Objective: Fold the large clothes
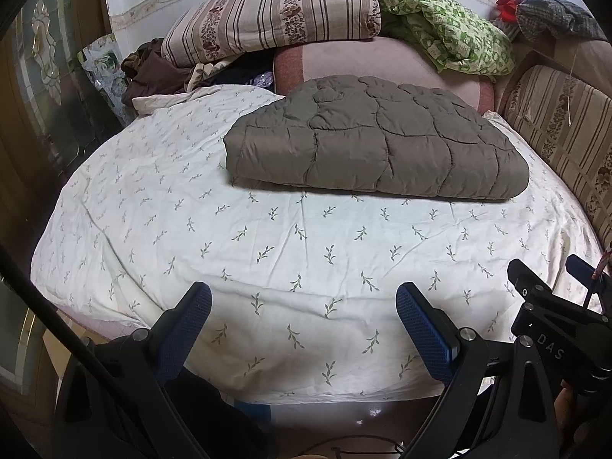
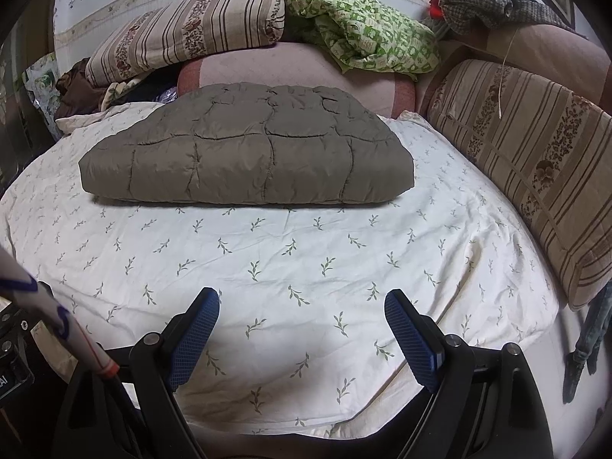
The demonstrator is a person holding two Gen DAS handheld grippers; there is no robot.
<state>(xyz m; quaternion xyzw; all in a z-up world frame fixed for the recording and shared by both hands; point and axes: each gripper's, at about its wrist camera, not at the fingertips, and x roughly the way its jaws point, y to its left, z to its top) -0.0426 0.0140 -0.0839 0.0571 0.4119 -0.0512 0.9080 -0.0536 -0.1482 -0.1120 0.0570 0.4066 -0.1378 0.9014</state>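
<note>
A grey-brown quilted padded garment [image 1: 378,141] lies folded in a thick rectangle on the bed, towards the far side; it also shows in the right wrist view [image 2: 248,153]. My left gripper [image 1: 304,298] is open and empty above the near edge of the bed, well short of the garment. My right gripper [image 2: 302,304] is open and empty too, also over the near part of the sheet. The right gripper's body shows at the right edge of the left wrist view [image 1: 562,325].
The bed has a white sheet with small leaf sprigs [image 2: 306,252]. Striped bedding rolls [image 1: 267,15] [image 2: 535,160], a pink cushion [image 2: 298,65], a green patterned cloth [image 2: 367,30] and dark clothes [image 1: 153,72] crowd the far and right sides.
</note>
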